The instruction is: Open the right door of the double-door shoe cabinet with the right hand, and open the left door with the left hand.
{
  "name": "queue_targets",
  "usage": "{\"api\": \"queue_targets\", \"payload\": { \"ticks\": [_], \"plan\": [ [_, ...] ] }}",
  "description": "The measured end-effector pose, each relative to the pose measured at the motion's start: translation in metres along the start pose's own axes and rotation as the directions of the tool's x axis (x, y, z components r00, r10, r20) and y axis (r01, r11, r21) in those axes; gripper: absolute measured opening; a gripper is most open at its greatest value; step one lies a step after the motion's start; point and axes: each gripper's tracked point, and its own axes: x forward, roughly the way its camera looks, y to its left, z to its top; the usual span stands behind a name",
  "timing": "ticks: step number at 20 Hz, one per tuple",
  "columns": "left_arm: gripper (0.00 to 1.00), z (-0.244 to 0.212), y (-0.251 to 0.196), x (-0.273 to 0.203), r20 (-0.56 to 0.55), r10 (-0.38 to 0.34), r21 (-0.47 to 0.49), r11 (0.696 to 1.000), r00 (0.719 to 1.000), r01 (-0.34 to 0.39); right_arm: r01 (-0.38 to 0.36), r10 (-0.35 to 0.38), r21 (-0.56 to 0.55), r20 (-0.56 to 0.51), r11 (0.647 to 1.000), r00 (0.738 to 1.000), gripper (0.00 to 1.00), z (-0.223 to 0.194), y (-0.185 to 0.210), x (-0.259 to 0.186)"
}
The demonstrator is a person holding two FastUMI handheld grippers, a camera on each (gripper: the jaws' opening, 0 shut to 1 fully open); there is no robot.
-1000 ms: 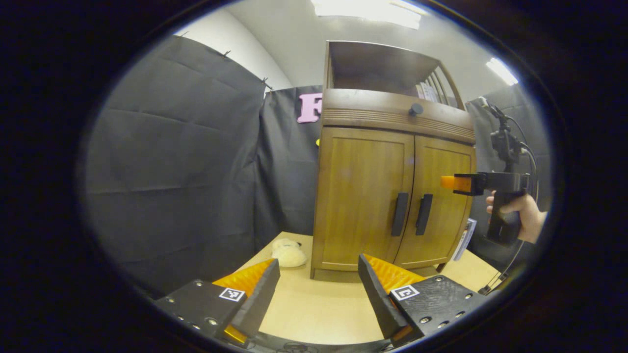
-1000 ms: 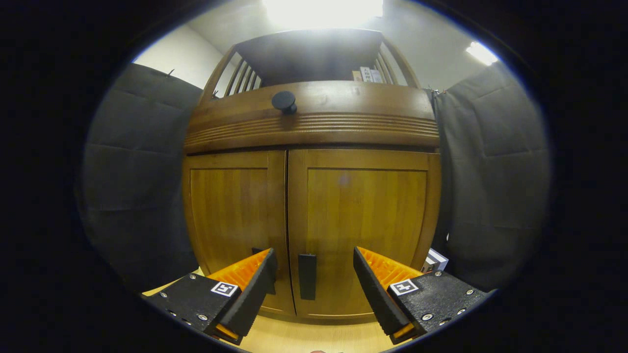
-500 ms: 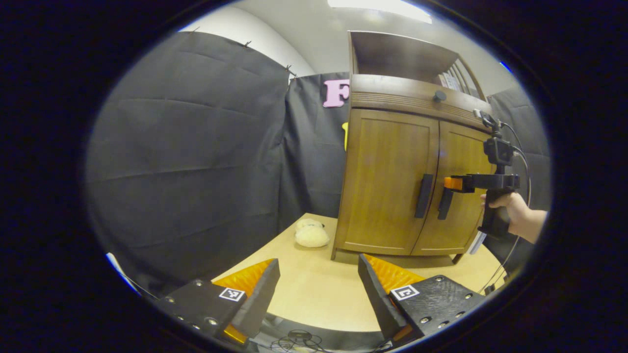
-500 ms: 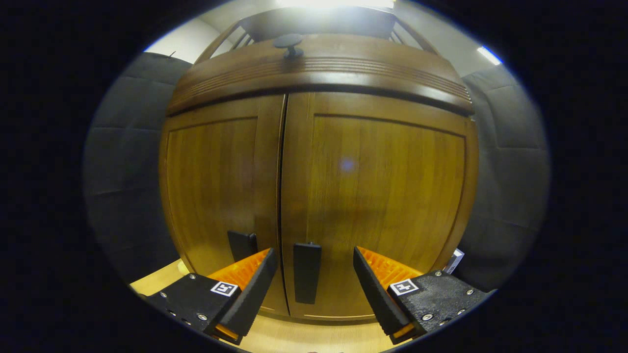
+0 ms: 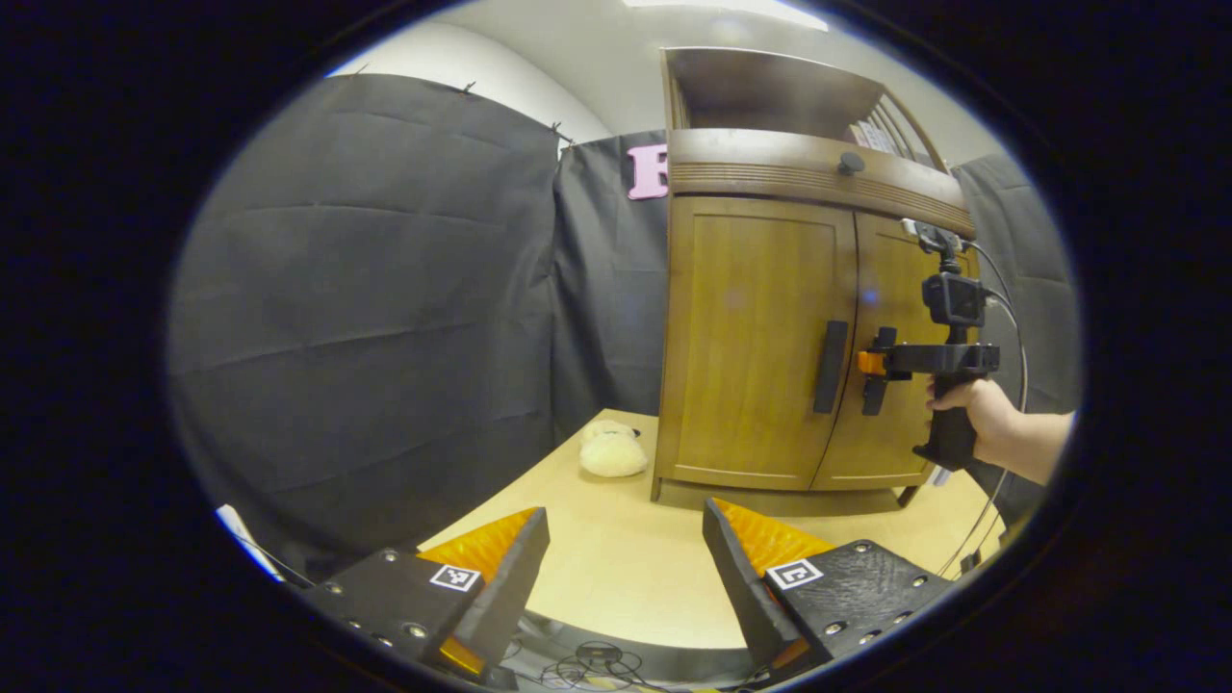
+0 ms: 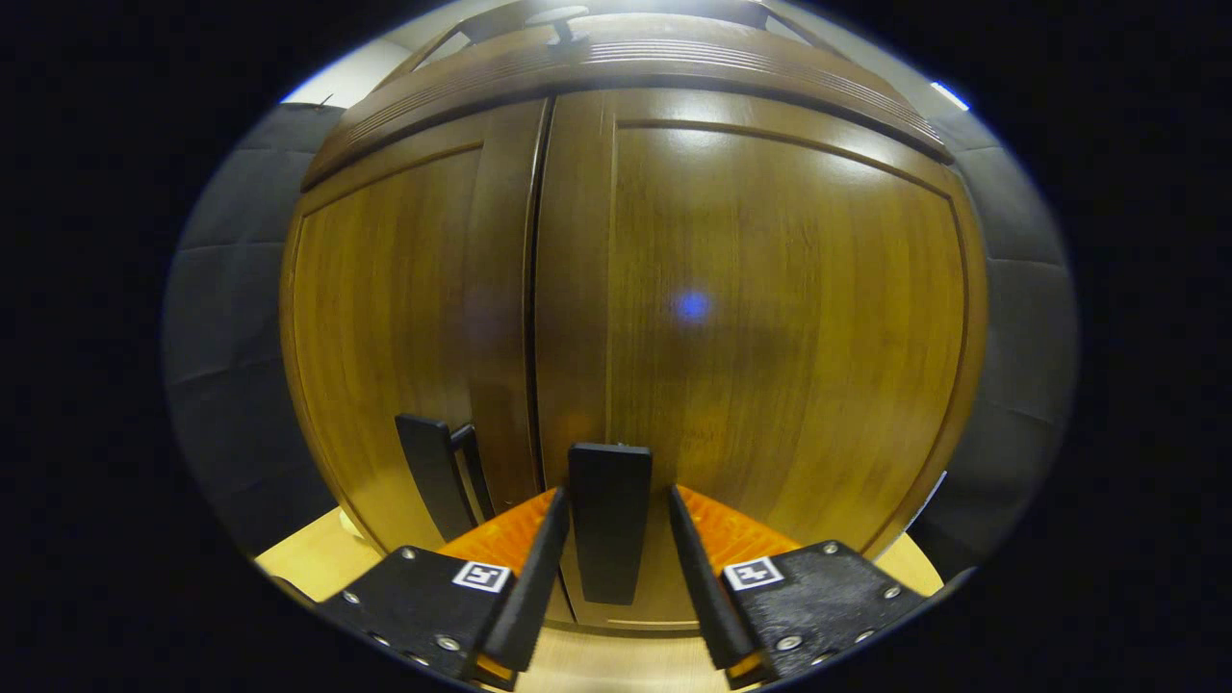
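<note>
A fluffy cream toy (image 5: 613,454) lay on the pale wooden worktop (image 5: 626,587), near black cables (image 5: 587,664) at its front edge.

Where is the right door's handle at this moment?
In the right gripper view, the right door's handle stands low on the door between the right gripper fingers, beside the centre seam.

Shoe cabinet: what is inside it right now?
Cannot be seen: both doors of the shoe cabinet are shut. The open shelf on top holds some upright items at its right end.
</note>
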Motion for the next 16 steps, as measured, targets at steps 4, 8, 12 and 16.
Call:
{"api": "queue_targets", "payload": {
  "ticks": [4,8,12,16],
  "plan": [
    [0.92,0.0029,-0.0047,-0.0048,-0.009,-0.012,0.017,1.0,1.0,0.012,-0.035,0.035,0.041,-0.005,0.999,0.999,0.35,0.0127,-0.0034,-0.0065],
    [0.98,0.0045,-0.0028,-0.0052,0.009,-0.014,0.044,0.999,1.0,0.014,-0.036,0.037,0.046,-0.029,0.998,0.999,0.3,0.0078,-0.002,-0.0037],
    [0.98,0.0045,-0.0033,-0.0047,0.016,-0.035,0.071,0.997,0.999,0.033,-0.05,0.053,0.058,-0.052,0.997,0.997,0.28,0.0091,-0.0008,-0.0069],
    [0.92,0.0027,-0.0087,-0.0004,0.013,-0.074,0.06,0.996,0.997,0.073,-0.06,0.064,0.062,-0.063,0.996,0.996,0.29,0.0068,-0.0004,-0.0056]
  ]
}}
